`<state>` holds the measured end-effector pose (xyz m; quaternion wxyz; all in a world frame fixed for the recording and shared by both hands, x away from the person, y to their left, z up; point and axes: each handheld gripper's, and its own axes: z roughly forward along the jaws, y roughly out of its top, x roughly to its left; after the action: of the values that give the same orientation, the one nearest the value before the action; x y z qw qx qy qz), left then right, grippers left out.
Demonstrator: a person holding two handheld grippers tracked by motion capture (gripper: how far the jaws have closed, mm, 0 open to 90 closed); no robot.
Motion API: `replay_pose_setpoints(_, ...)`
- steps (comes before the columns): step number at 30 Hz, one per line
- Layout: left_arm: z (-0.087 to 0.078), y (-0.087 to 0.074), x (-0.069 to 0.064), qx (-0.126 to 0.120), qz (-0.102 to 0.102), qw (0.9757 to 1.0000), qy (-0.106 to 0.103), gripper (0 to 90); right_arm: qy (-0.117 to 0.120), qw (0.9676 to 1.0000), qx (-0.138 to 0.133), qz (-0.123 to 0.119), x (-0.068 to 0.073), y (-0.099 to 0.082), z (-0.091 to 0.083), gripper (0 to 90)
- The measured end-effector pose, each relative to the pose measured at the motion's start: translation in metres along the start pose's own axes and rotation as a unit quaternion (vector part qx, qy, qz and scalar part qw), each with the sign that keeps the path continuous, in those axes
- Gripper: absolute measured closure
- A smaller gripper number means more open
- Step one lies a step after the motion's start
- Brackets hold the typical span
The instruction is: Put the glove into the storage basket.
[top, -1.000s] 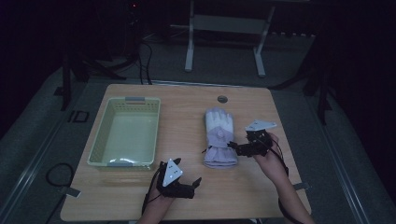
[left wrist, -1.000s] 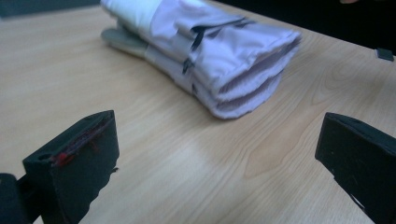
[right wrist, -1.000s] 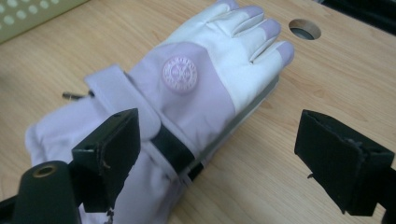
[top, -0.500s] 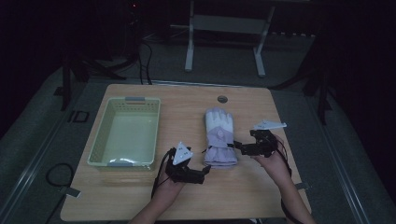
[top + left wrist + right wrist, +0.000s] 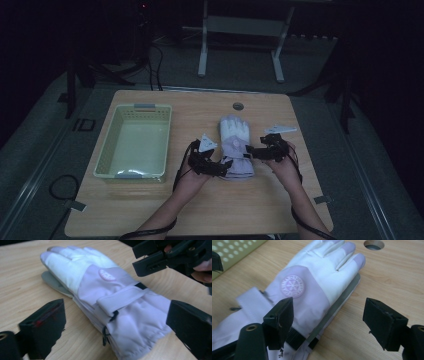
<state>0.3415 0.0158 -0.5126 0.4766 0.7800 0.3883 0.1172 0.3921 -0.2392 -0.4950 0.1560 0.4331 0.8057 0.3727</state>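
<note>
Light wooden table (image 5: 150, 210) with rounded corners and a round cable hole (image 5: 238, 106) near its far edge. Lying flat on it, right of centre: a white and lilac winter glove (image 5: 235, 145), fingers pointing toward the far edge. At left, well apart from the glove: a pale green perforated plastic basket (image 5: 135, 141).

High view: fixed overhead, facing forward and down, far, whole bench (image 5: 150, 210) | Left gripper view: low, close, along its own jaws, across glove (image 5: 112, 305) cuff | Right gripper view: low, close, over glove's edge toward its fingers | Shared: glove in all views.
</note>
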Motion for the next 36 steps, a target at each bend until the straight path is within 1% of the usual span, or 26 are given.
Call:
replay_pose_setpoints(1,0.003,-0.001,0.001,0.007,-0.006,1.0000,-0.003,4.9,-0.003,1.0000,0.002,0.004,-0.001,-0.001,0.004,25.0)
replay_pose_setpoints(2,0.003,-0.001,0.001,0.007,-0.006,1.0000,-0.003,5.8,-0.003,1.0000,0.002,0.004,-0.001,-0.001,0.004,25.0)
replay_pose_setpoints(3,0.009,-0.003,0.001,0.022,-0.012,0.9997,0.000,5.8,-0.005,1.0000,0.005,0.005,-0.001,-0.002,0.007,25.0)
replay_pose_setpoints(5,0.014,-0.007,0.002,0.038,-0.019,0.9991,0.001,6.6,-0.002,0.9998,0.015,0.016,-0.002,-0.005,0.015,26.9)
replay_pose_setpoints(8,0.020,-0.012,0.002,0.049,-0.027,0.9984,0.009,14.4,-0.005,0.9996,0.021,0.020,-0.002,-0.008,0.021,27.2)
replay_pose_setpoints(9,0.025,-0.018,0.003,0.062,-0.034,0.9975,0.005,14.4,-0.003,0.9994,0.024,0.024,-0.002,-0.009,0.023,27.2)
replay_pose_setpoints(11,0.028,-0.023,0.003,0.071,-0.041,0.9966,0.004,15.1,0.009,0.9986,0.036,0.037,-0.003,-0.014,0.028,27.1)
replay_pose_setpoints(13,0.030,-0.026,0.005,0.076,-0.048,0.9958,-0.015,22.0,0.016,0.9975,0.047,0.050,-0.004,-0.016,0.030,27.1)
replay_pose_setpoints(14,0.031,-0.027,0.006,0.081,-0.048,0.9954,-0.019,24.1,0.018,0.9967,0.054,0.058,-0.004,-0.017,0.031,27.2)
replay_pose_setpoints(16,0.032,-0.029,0.007,0.084,-0.054,0.9944,-0.036,31.5,0.026,0.9951,0.064,0.070,-0.005,-0.019,0.033,27.7)
replay_pose_setpoints(17,0.033,-0.029,0.008,0.084,-0.056,0.9941,-0.040,32.8,0.034,0.9939,0.069,0.079,-0.006,-0.019,0.035,29.3)
replay_pose_setpoints(19,0.035,-0.030,0.010,0.091,-0.059,0.9927,-0.052,37.7,0.053,0.9906,0.077,0.100,-0.008,-0.020,0.036,36.2)
replay_pose_setpoints(20,0.036,-0.030,0.011,0.092,-0.064,0.9918,-0.061,40.0,0.062,0.9897,0.080,0.101,-0.008,-0.021,0.037,40.3)
replay_pose_setpoints(21,0.037,-0.030,0.012,0.095,-0.067,0.9911,-0.065,42.4,0.072,0.9890,0.080,0.102,-0.009,-0.021,0.038,44.4)
replay_pose_setpoints(22,0.037,-0.030,0.012,0.095,-0.067,0.9911,-0.065,42.4,0.072,0.9890,0.080,0.102,-0.009,-0.021,0.038,44.4)
replay_pose_setpoints(24,0.038,-0.030,0.014,0.099,-0.069,0.9900,-0.074,44.6,0.100,0.9842,0.084,0.119,-0.010,-0.022,0.039,54.3)
replay_pose_setpoints(26,0.039,-0.030,0.015,0.102,-0.069,0.9891,-0.080,46.4,0.106,0.9827,0.086,0.125,-0.011,-0.022,0.041,55.8)
replay_pose_setpoints(27,0.039,-0.030,0.015,0.102,-0.069,0.9891,-0.080,47.1,0.106,0.9827,0.086,0.125,-0.011,-0.022,0.041,55.8)
replay_pose_setpoints(28,0.039,-0.029,0.017,0.107,-0.071,0.9879,-0.087,49.3,0.114,0.9805,0.088,0.134,-0.012,-0.022,0.041,58.6)
replay_pose_setpoints(30,0.040,-0.029,0.016,0.108,-0.073,0.9875,-0.088,52.2,0.120,0.9780,0.091,0.144,-0.013,-0.023,0.042,63.1)
replay_pose_setpoints(31,0.040,-0.029,0.016,0.108,-0.073,0.9875,-0.088,53.9,0.120,0.9780,0.091,0.144,-0.013,-0.023,0.042,63.1)
replay_pose_setpoints(32,0.040,-0.029,0.017,0.110,-0.077,0.9867,-0.092,53.9,0.121,0.9780,0.090,0.144,-0.013,-0.023,0.042,64.8)
replay_pose_setpoints(33,0.039,-0.028,0.017,0.109,-0.076,0.9869,-0.093,58.2,0.120,0.9778,0.092,0.145,-0.012,-0.023,0.042,69.3)
replay_pose_setpoints(34,0.039,-0.028,0.017,0.107,-0.078,0.9868,-0.093,64.4,0.111,0.9803,0.093,0.135,-0.010,-0.021,0.041,75.1)
replay_pose_setpoints(35,0.038,-0.028,0.017,0.108,-0.083,0.9860,-0.096,68.3,0.099,0.9823,0.096,0.127,-0.007,-0.020,0.040,77.7)
replay_pose_setpoints(36,0.037,-0.027,0.017,0.110,-0.083,0.9857,-0.097,70.9,0.083,0.9867,0.094,0.103,-0.002,-0.018,0.038,79.0)
